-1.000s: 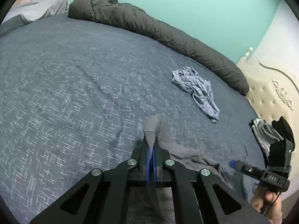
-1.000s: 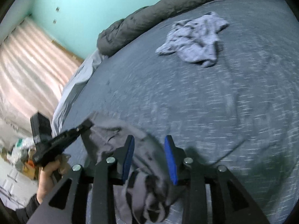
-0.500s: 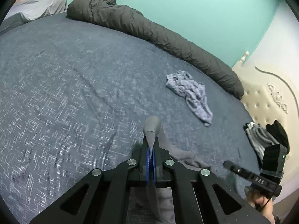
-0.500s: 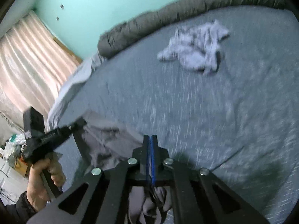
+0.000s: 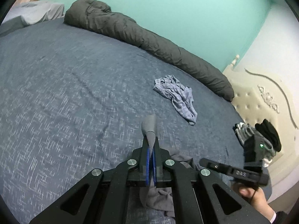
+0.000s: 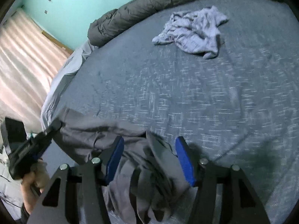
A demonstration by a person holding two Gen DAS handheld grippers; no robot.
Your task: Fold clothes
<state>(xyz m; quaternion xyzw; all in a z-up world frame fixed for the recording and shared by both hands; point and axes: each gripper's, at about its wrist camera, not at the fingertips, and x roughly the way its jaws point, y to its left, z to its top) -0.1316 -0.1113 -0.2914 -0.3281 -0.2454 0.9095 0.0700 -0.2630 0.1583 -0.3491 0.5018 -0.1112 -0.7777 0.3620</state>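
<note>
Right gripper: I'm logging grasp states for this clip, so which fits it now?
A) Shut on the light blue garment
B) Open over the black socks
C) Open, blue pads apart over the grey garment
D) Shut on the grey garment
C: the right gripper has its blue pads spread wide, with the grey garment bunched loose between and below them, while the left gripper is clamped on that garment.
</note>
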